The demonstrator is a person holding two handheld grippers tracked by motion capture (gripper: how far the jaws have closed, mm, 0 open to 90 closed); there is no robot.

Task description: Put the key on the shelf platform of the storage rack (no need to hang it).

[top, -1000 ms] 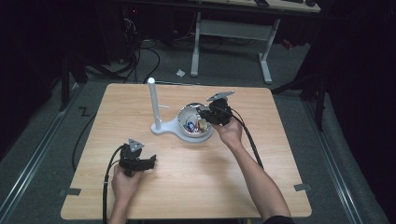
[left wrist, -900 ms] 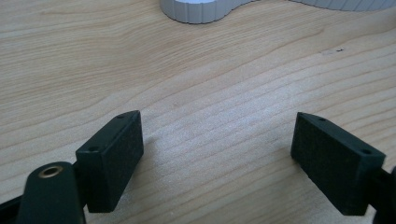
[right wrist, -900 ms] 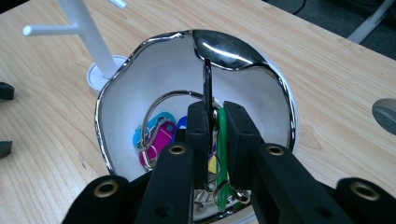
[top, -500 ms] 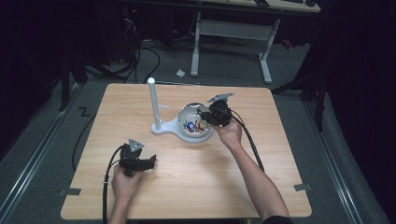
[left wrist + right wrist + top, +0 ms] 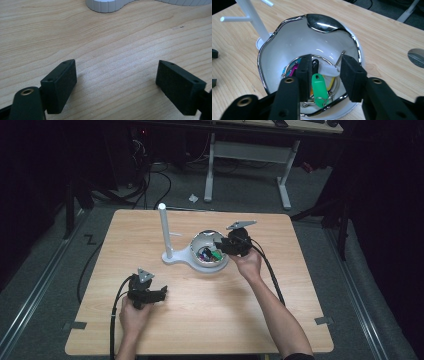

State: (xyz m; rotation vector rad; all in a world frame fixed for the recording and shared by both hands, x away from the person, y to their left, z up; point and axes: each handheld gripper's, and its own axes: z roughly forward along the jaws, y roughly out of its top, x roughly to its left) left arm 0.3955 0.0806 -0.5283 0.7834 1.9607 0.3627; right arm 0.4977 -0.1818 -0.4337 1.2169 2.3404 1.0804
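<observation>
One white bowl (image 5: 210, 251) with a chrome rim is seen near the middle of the wooden table (image 5: 280, 285), joined to the base of one white stand (image 5: 164, 232) with side pegs. Several key tags are held in the bowl; a green tag (image 5: 319, 88) lies uppermost, with pink, yellow, white and black ones around it on wire rings.

Two grippers are counted. The right gripper (image 5: 225, 247) is lowered into the bowl. Its jaws have just been opening and are now partly spread; the green tag lies between them, and no pad is seen pressing on it. The bowl wall is close on both sides of the jaws.

The left gripper (image 5: 159, 295) is rested on bare table near the front left, well apart from the bowl, jaws spread wide with nothing between.
</observation>
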